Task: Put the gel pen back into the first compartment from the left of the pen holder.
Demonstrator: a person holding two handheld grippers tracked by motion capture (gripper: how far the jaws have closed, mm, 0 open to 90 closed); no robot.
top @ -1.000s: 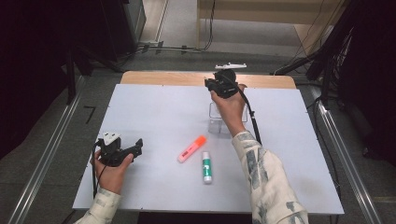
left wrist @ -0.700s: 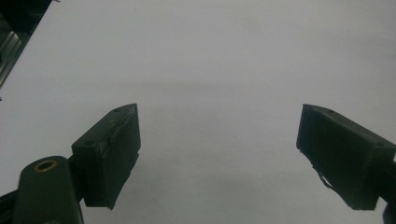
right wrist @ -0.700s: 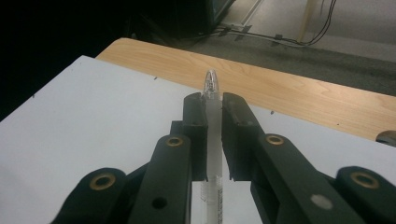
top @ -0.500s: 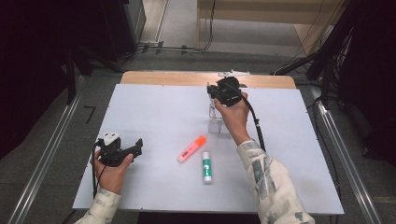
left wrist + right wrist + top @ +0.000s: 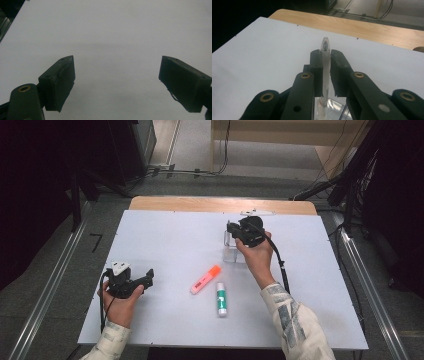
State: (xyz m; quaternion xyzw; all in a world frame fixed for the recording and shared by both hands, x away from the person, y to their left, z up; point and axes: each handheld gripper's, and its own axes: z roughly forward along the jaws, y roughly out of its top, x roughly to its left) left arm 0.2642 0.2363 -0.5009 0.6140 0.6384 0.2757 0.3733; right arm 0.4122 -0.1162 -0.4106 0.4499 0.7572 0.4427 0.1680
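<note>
The tabletop [image 5: 165, 235] spreads as a pale sheet across the middle of the high view, and nothing on it crowds the work. Right of centre stands a clear holder [image 5: 233, 247], hard to read against the white. That is the first hazard: its walls are nearly invisible and look light, so a nudge from the descending hand could tip or slide it.

The right tongs [image 5: 326, 65] are clamped on a white pen [image 5: 325, 58], which stands upright between the pads with its clear cap poking above them. In the right gripper view its lower end sits just over or inside the holder at the bottom of the frame; I cannot tell which. If the pen meets the rim off-centre, it could pivot in the narrow grip or skid out beside the holder.

The left tongs [image 5: 117, 82], at the lower left of the high view, are spread wide with nothing between them, over bare tabletop.

Below centre lie an orange highlighter [image 5: 205, 279] and a green-and-white glue stick [image 5: 220, 299], near each other; a dropped pen could roll into them.
</note>
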